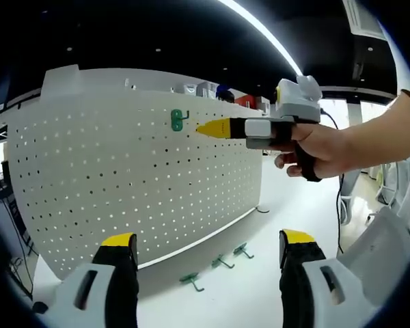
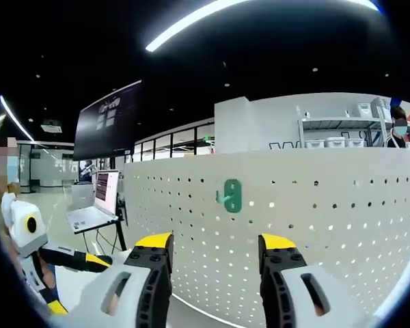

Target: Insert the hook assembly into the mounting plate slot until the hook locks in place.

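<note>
On the board, left gripper view: small green plastic hook [image 1: 180, 120] mounted high on white perforated pegboard [image 1: 123, 178], long axis vertical.
Right tool [image 1: 206, 128]: yellow tips together, just beside the hook.
Desk [image 1: 260, 287]: three spare green hooks [image 1: 219, 268].
Left tool [image 1: 208, 247]: wide open, empty.
Right gripper view: hook [image 2: 230, 195] upright; right tool [image 2: 216, 243] shows apart, empty.

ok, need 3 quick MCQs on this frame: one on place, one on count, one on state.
1. Where is the mounted green hook?
A. on the table
B. on the pegboard, near its top
C. in the left claw

2. How many loose hooks lie on the table?
A. one
B. three
C. five

3. The right claw is:
A. gripping the mounted hook
B. close beside it, tips together, holding nothing visible
C. resting on the table

Key: B, it sits in the board's upper holes; B, three lie at the board's foot; B, the yellow tips end just short of the hook.
</note>
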Demonstrator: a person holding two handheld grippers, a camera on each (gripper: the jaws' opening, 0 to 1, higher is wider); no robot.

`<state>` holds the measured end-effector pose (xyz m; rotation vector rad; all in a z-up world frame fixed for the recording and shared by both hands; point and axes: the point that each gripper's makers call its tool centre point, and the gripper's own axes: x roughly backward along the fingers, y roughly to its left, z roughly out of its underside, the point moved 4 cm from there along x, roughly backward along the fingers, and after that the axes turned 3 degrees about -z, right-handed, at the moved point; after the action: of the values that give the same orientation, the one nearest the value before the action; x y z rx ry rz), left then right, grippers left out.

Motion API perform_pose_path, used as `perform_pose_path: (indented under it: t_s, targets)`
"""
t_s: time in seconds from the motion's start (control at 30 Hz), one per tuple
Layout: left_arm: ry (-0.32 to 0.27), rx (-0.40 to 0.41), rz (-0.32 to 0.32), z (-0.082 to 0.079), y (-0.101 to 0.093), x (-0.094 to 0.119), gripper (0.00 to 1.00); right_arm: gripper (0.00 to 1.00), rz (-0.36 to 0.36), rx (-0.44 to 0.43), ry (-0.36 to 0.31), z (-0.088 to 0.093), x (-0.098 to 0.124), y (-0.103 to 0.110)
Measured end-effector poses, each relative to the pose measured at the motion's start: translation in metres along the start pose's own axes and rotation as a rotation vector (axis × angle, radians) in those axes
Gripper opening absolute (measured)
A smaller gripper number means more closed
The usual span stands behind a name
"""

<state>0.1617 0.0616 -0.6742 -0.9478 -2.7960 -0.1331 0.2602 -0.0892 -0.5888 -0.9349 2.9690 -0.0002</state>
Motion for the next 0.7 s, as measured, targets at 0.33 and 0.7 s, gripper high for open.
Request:
perform_pose_path:
  t_s: [0.33,0.7]
  targets:
    - [0.009,-0.007,0.007,0.001,-0.003,0.002,0.88,0.51,0.033,-0.018,0.011,0.011,0.031,-0.015]
    - [0.021,-0.02,0.012,0.004,-0.002,0.006,0.88,0.53,0.031,-0.037,0.032,0.027,0.057,-0.02]
